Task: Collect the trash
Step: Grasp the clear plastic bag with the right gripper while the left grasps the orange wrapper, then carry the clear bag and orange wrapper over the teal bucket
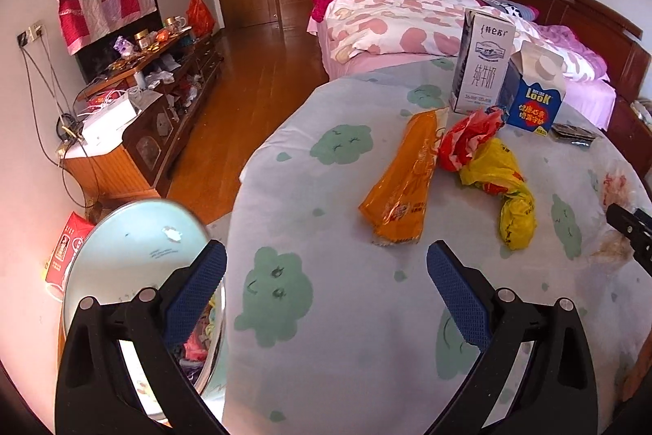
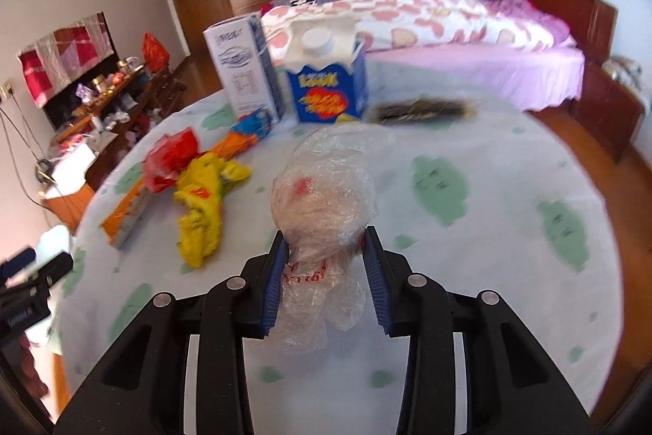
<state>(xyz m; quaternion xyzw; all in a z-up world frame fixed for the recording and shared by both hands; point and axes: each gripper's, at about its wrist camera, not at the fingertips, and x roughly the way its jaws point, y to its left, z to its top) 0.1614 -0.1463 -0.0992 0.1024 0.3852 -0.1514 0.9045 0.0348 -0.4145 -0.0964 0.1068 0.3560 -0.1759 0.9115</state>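
My right gripper [image 2: 326,243] is shut on a crumpled clear plastic bag [image 2: 326,190], which bulges above its blue pads over the table. My left gripper [image 1: 326,259] stands open with nothing between its fingers, above the near left part of the round table [image 1: 346,353]. Ahead of it lie an orange wrapper [image 1: 401,178], a red bag [image 1: 468,137] and a yellow bag [image 1: 505,186]. Behind them stand a white milk carton [image 1: 483,64] and a blue carton [image 1: 534,96]. A dark flat wrapper [image 1: 574,135] lies to the right of the cartons.
A pale bin [image 1: 134,255] with its lid tilted up stands beside the table at lower left, with coloured scraps inside. A cluttered wooden cabinet [image 1: 163,100] runs along the left wall. A bed [image 1: 407,27] lies behind the table, with wooden floor between.
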